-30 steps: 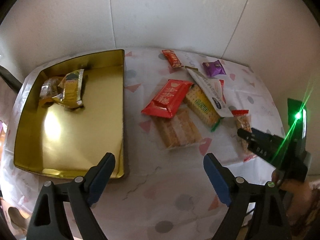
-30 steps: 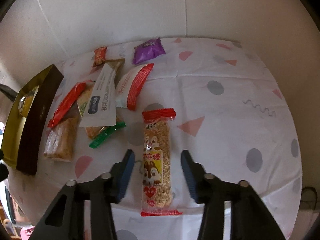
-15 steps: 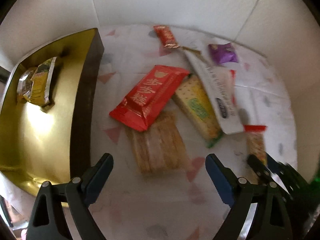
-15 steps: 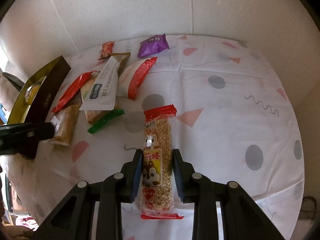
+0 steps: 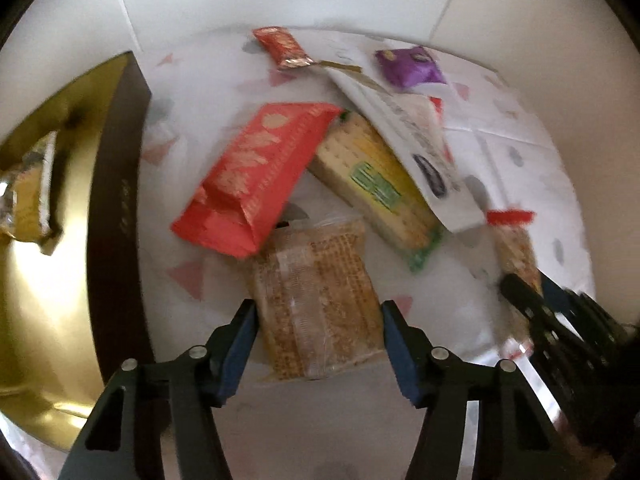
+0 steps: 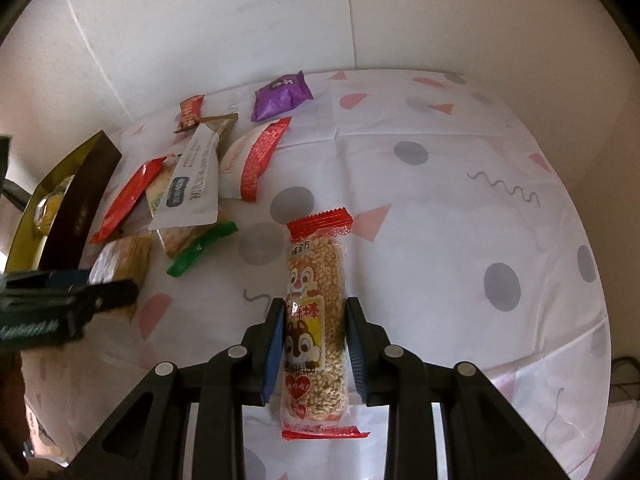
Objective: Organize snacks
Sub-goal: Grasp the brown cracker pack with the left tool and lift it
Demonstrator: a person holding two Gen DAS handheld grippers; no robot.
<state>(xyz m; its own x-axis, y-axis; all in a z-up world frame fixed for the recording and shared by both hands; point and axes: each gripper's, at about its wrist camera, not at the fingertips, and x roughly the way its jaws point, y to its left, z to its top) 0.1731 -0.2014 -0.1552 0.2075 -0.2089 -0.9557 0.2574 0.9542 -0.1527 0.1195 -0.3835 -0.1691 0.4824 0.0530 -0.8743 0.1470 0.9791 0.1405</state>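
cereal bar (image 6: 316,320) wrapper, possibly "味全方"

Glossy gold tray (image 5: 52,300), matt tablecloth (image 6: 440,208)

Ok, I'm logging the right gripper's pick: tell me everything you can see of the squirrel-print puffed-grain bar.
The puffed-grain bar is a long clear wrapper of tan puffed grains with red crimped ends, a cartoon squirrel and a red heart. It lies flat on the patterned tablecloth, lengthwise between the fingers of the right gripper, whose blue pads press its sides. No other snack touches it.

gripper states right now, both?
Left gripper: open, straddling the wafer pack.
Right gripper: shut on the squirrel-print puffed-grain bar.
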